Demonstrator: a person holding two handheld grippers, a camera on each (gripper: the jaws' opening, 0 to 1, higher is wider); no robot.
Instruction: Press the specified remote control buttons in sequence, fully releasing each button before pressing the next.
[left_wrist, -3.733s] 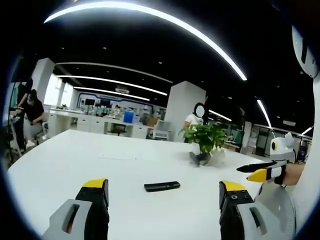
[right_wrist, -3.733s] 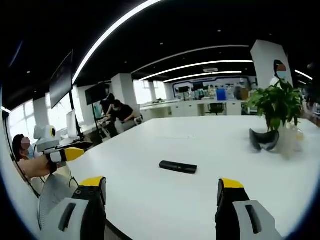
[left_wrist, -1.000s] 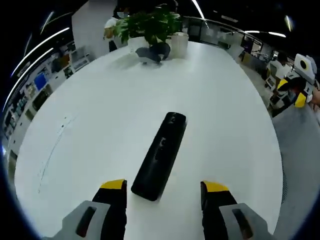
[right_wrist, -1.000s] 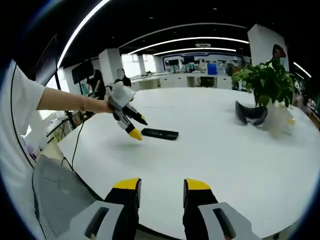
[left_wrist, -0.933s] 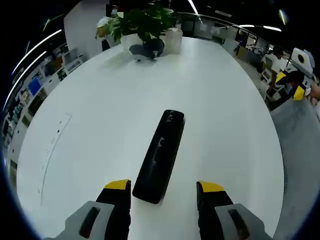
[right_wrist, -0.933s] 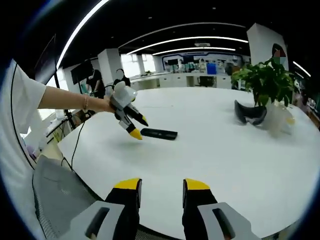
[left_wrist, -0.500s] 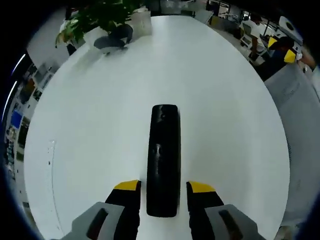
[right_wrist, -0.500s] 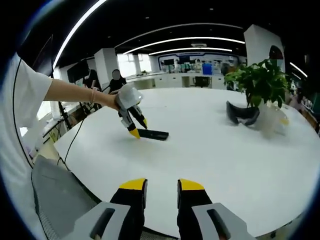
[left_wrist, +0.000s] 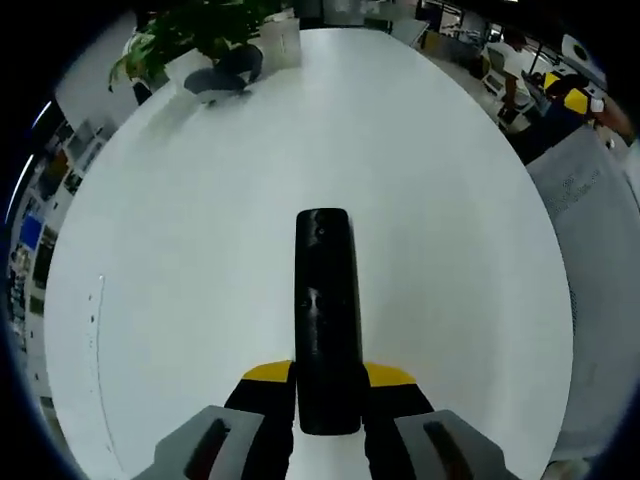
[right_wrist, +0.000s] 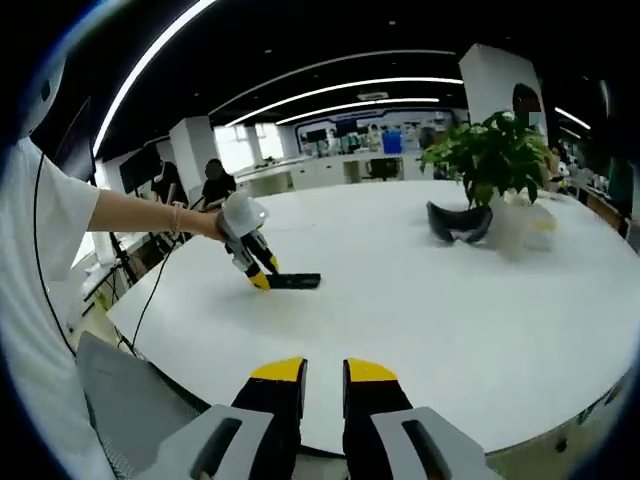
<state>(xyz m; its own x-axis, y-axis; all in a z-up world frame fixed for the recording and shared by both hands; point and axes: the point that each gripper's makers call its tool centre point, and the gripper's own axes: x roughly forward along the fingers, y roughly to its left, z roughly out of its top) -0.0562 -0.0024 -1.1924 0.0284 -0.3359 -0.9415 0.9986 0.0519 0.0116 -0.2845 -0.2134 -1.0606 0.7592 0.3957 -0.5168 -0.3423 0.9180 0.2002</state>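
Left gripper (left_wrist: 328, 378) pinches the near end of the black remote (left_wrist: 326, 310), which lies flat on the white table (left_wrist: 200, 250) pointing straight ahead; right gripper (right_wrist: 323, 370), jaws nearly together, holds nothing, well apart

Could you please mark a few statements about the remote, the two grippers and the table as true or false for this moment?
1. The left gripper has its jaws on either side of the near end of the remote control. True.
2. The remote control is lifted clear of the white table. False: in the right gripper view it lies flat on the table.
3. The right gripper is pressing a button on the remote. False: it is away from the remote, at the table's near edge, its jaws nearly together.
4. A potted plant stands on the table. True.
5. A dark curved object lies beside the plant. True.
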